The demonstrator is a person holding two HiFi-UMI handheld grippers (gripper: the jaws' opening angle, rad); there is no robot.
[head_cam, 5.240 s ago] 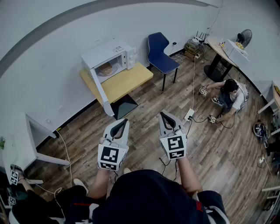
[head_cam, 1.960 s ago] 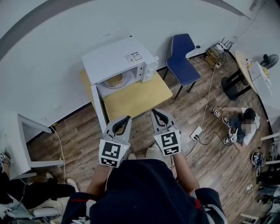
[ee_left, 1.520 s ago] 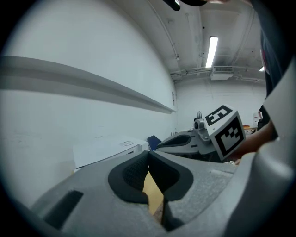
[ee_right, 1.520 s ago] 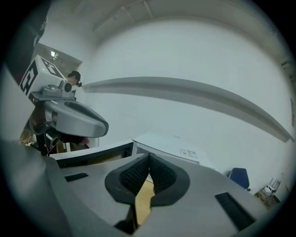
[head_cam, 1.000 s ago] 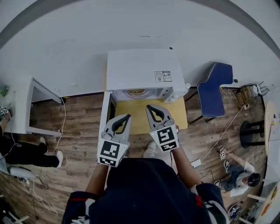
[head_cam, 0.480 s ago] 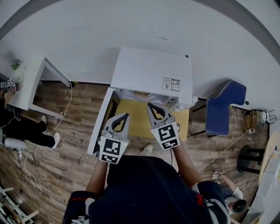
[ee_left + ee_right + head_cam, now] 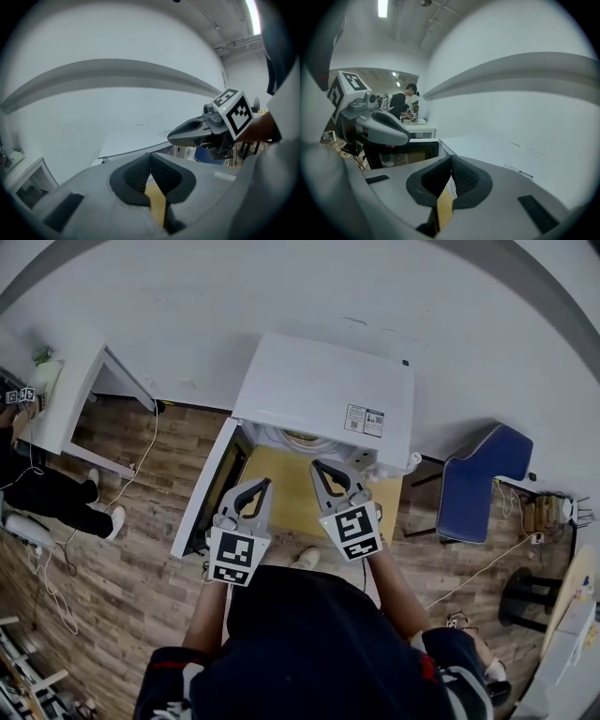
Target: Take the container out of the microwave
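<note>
The white microwave (image 7: 323, 399) stands on a yellow table (image 7: 295, 498) against the wall, with its door (image 7: 208, 486) swung open to the left. A tan container (image 7: 302, 438) shows just inside the cavity, mostly hidden under the microwave's top. My left gripper (image 7: 260, 484) hovers over the table beside the open door, shut and holding nothing. My right gripper (image 7: 320, 466) hovers in front of the cavity, also shut and holding nothing. In the left gripper view the jaws (image 7: 150, 155) meet, with the microwave top (image 7: 136, 140) beyond. In the right gripper view the jaws (image 7: 451, 158) meet too.
A blue chair (image 7: 480, 486) stands right of the table. A white desk (image 7: 70, 395) and a person (image 7: 42, 498) are at the far left, with cables (image 7: 141, 465) on the wooden floor. The white wall (image 7: 281, 296) runs right behind the microwave.
I have come from across the room up to the microwave, which now lies right under the grippers. Both grippers stay shut and have edged closer to the open cavity.
</note>
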